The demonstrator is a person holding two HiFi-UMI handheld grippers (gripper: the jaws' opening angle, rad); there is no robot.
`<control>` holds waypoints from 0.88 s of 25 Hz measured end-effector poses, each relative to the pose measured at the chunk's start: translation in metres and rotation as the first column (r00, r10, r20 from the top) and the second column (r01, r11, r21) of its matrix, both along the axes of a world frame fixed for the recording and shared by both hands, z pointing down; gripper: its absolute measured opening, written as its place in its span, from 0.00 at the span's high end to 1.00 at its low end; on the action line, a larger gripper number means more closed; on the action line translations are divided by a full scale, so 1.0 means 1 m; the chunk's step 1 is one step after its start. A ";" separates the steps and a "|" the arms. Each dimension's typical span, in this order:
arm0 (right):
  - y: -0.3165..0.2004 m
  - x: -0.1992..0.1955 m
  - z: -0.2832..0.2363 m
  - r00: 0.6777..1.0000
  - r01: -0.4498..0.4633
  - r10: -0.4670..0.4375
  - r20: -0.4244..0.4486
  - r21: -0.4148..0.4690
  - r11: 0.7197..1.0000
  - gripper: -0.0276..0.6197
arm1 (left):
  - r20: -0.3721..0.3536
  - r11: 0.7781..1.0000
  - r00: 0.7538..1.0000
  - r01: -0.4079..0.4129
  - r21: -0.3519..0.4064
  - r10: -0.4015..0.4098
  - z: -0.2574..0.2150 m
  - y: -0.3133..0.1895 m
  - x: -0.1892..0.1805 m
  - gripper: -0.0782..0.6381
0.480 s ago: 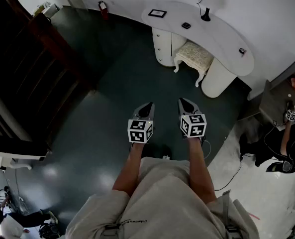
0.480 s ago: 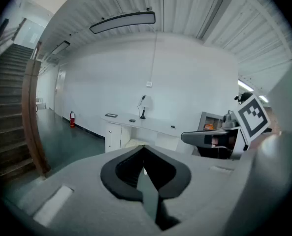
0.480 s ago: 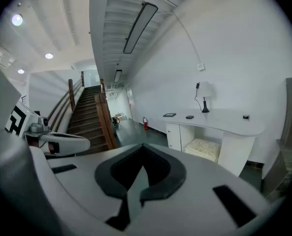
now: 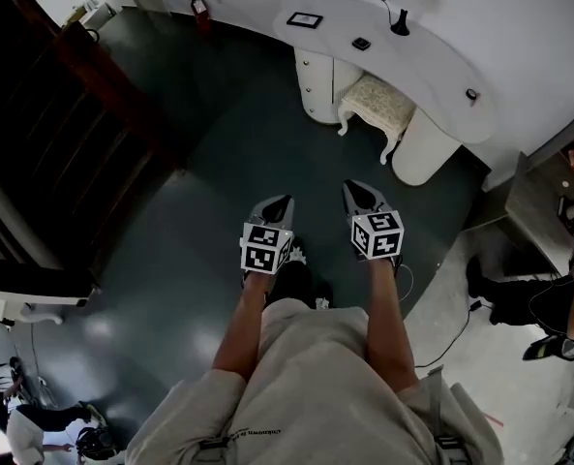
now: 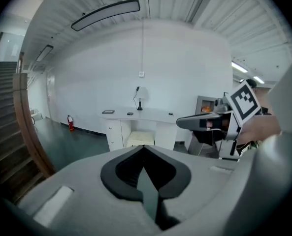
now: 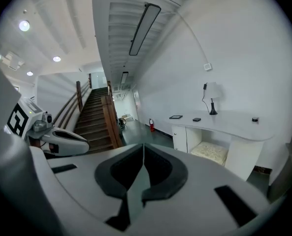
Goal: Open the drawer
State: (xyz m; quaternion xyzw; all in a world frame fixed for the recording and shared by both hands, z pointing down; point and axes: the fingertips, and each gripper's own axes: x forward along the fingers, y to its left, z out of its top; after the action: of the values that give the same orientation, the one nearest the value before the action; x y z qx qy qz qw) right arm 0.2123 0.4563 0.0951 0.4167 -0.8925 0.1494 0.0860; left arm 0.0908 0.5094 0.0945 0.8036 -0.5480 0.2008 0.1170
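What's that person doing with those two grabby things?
A person stands on the dark floor holding a left hand-held gripper and a right hand-held gripper, both shut and empty. They point toward the white desk across the room, whose drawers look closed. Neither gripper touches anything.

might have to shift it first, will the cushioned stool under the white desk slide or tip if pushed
The stool likely slides: slim curved legs on a smooth, glossy floor. Pushed high at the padded seat, it may tip instead. It looks small, so probably light.
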 end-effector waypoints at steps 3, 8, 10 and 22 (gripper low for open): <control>-0.007 -0.005 -0.001 0.999 0.013 -0.013 0.032 -0.002 1.000 0.93 | 0.059 0.999 0.998 -0.013 0.053 0.010 -0.004 -0.008 -0.014 0.88; -0.026 -0.008 0.009 0.999 0.020 -0.019 0.049 -0.018 1.000 0.93 | -0.037 0.987 0.999 0.043 0.156 -0.038 -0.011 -0.045 -0.025 0.88; -0.042 -0.002 0.013 0.999 -0.002 0.004 0.047 -0.035 0.999 0.93 | -0.047 0.989 0.998 0.050 0.136 -0.044 -0.006 -0.062 -0.024 0.88; -0.138 -0.010 0.053 0.999 -0.038 0.041 0.018 -0.166 0.985 0.93 | -0.145 0.997 0.989 0.013 0.081 -0.001 0.004 -0.189 -0.045 0.88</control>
State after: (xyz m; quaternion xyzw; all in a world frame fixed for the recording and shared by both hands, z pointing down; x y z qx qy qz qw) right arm 0.2024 0.3185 0.1479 0.4241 -0.8695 0.2291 0.1079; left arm 0.0461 0.3203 0.0980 0.8183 -0.5485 0.1191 0.1240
